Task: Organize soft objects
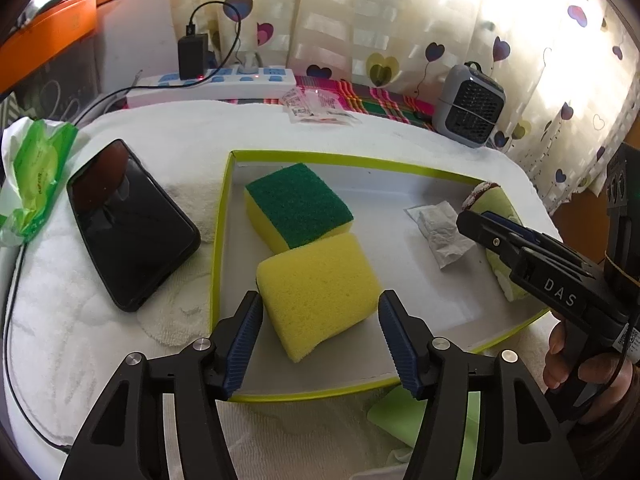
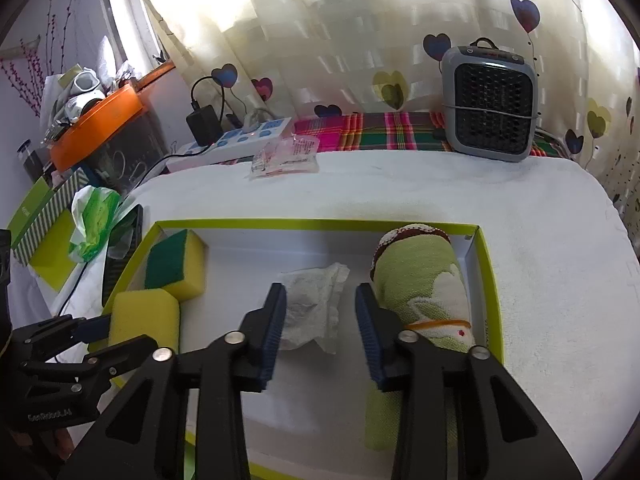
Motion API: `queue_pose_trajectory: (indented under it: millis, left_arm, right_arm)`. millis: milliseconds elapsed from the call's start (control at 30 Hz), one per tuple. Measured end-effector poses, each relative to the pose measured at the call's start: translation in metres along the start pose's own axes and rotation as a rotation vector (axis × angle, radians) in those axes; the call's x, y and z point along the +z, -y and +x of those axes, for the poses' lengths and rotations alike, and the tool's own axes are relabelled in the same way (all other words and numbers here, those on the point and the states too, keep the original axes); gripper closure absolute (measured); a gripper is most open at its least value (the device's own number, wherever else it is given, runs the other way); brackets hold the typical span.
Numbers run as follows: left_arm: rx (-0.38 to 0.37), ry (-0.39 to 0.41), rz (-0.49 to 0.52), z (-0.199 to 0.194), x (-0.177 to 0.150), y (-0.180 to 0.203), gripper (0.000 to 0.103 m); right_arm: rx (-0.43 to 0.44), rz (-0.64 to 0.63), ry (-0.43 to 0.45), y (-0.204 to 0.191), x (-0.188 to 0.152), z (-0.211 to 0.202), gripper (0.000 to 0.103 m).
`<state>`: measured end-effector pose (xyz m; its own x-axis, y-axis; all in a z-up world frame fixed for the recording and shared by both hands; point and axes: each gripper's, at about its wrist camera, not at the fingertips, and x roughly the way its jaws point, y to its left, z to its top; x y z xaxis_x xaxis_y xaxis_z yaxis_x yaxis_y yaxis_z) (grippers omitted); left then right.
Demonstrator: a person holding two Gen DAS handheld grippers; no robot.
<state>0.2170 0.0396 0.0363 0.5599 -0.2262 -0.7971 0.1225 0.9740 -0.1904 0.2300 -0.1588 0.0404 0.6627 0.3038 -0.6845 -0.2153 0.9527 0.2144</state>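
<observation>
A shallow box with a lime-green rim holds the soft things. A plain yellow sponge lies near its front left; a yellow sponge with a green scrub top lies behind it. A crumpled white tissue lies in the middle. A rolled green knit cloth lies along the right wall. My left gripper is open, its fingers either side of the plain sponge, not touching. My right gripper is open over the tissue, its right finger beside the cloth.
The box sits on a white towel. A black phone and a green wipes pack lie left of the box. A power strip, a plastic packet and a small grey heater stand at the back.
</observation>
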Motion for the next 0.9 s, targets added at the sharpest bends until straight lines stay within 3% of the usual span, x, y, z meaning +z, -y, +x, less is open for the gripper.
queue_pose_trajectory:
  millis: [900]
  left_arm:
    - [0.077, 0.062, 0.028, -0.035, -0.013, 0.005, 0.039]
  right_arm:
    - [-0.029, -0.004, 0.043, -0.014, -0.015, -0.035, 0.058]
